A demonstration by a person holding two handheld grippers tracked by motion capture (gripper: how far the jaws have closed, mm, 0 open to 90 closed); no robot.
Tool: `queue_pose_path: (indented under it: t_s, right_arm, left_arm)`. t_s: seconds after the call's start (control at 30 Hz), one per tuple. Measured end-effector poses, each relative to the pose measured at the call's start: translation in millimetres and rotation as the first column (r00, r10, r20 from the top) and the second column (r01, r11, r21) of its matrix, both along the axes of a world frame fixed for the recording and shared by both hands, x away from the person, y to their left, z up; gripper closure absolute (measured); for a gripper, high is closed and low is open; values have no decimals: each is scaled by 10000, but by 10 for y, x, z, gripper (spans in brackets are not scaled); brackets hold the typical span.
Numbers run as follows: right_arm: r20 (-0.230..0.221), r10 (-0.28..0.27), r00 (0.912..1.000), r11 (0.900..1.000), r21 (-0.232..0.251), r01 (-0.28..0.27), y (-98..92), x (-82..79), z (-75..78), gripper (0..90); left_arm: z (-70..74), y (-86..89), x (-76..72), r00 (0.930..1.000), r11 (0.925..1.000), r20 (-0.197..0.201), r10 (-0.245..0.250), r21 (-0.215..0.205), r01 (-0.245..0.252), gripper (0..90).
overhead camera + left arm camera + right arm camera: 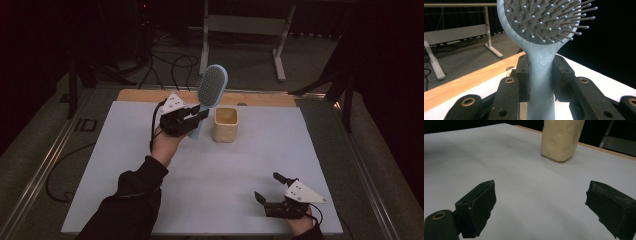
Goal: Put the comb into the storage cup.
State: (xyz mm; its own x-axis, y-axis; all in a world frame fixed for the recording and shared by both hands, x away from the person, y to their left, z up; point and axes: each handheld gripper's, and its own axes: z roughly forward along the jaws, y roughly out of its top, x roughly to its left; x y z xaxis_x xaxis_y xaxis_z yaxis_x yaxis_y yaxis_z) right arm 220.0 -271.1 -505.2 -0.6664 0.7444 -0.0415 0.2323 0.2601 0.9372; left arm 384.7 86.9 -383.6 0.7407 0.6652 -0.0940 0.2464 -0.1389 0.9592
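A pale blue hairbrush [211, 89] is held upright above the table, its bristled head up and just left of a cream square cup [226, 125]. My left gripper [192, 120] is shut on the brush's handle [541, 82], both pads pressed on it, bristles [549, 20] facing the camera. The cream cup [560, 138] stands upright on the white sheet, its opening empty as far as I can see. My right gripper [269, 187] rests low near the front right of the table, jaws wide open with nothing between them [541, 207].
A white sheet [150, 150] covers most of the wooden table [140, 95]. Cables and a grey metal frame [245, 25] lie on the floor beyond the far edge. Dark stands flank the table at both sides.
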Motion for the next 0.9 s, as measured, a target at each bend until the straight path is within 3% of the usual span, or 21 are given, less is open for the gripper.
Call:
queue_pose_path:
  t_s: [0.47,0.9]
  right_arm:
    - [16,52,10000,9999,104,-52,3,1,8,89]
    - [-27,2,10000,9999,143,-2,-9,8,10,89]
  left_arm:
    - [18,-198,134,9999,9994,-110,-56,-351,52,703]
    - [124,-396,298,9996,9983,-121,-268,-530,261,702]
